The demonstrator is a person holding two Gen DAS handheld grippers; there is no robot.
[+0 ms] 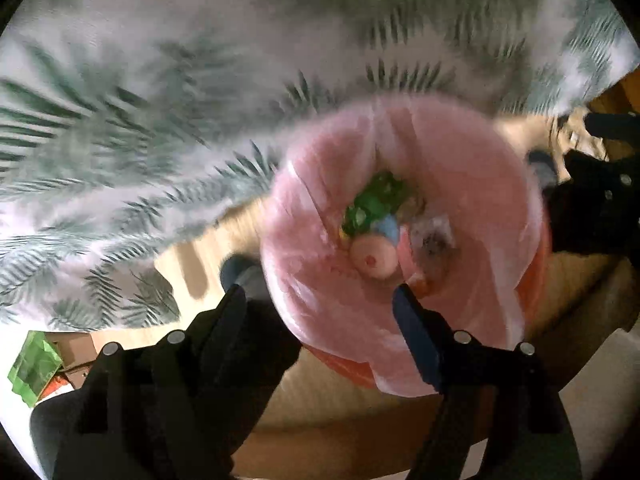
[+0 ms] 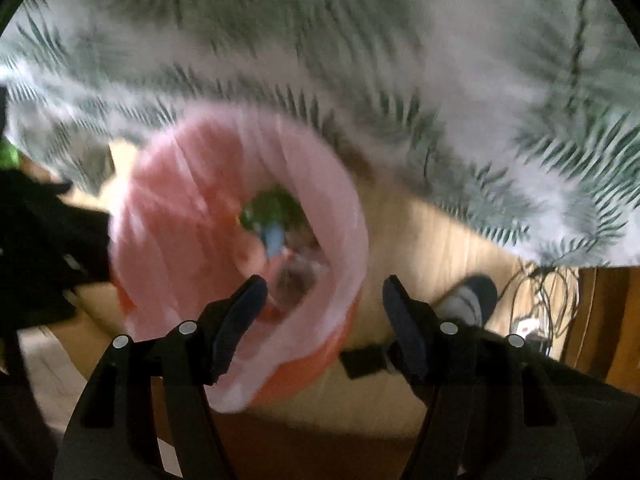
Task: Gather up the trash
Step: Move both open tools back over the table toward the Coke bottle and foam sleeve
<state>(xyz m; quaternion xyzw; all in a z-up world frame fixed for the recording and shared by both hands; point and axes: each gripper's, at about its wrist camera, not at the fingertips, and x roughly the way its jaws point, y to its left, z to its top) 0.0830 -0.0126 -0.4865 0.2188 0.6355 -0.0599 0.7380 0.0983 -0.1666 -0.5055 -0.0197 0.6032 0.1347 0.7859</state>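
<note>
Both views look steeply down at a red bin point(image 1: 532, 280) lined with a pink bag point(image 1: 320, 240), standing on the wooden floor point(image 2: 432, 240) just beside the edge of a bed covered in a fern-print sheet point(image 1: 120, 140). The collected trash sits at the bottom of the bag: a green wrapper point(image 1: 374, 200), a pale round lid or cup point(image 1: 374, 260), something blue and some greyish scraps, all too blurred to name further. The left tool point(image 1: 320, 300) is released, its jaws spread with nothing between them; one finger hangs over the bag's mouth and the other lies outside it, over the floor. The right tool point(image 2: 324, 294) is likewise released and empty, straddling the bin's near rim. More green packaging point(image 1: 32, 364) lies at the left edge of the left view, so the job looks unfinished. The main risk, as I judge it, is the loose liner: a finger passing this close over the bag could snag the thin plastic, drag it off the rim or tip the light bin. A shoe point(image 2: 472, 296) and a tangle of cables point(image 2: 548, 300) lie near the bin on the floor, so a careless step could catch them.
</note>
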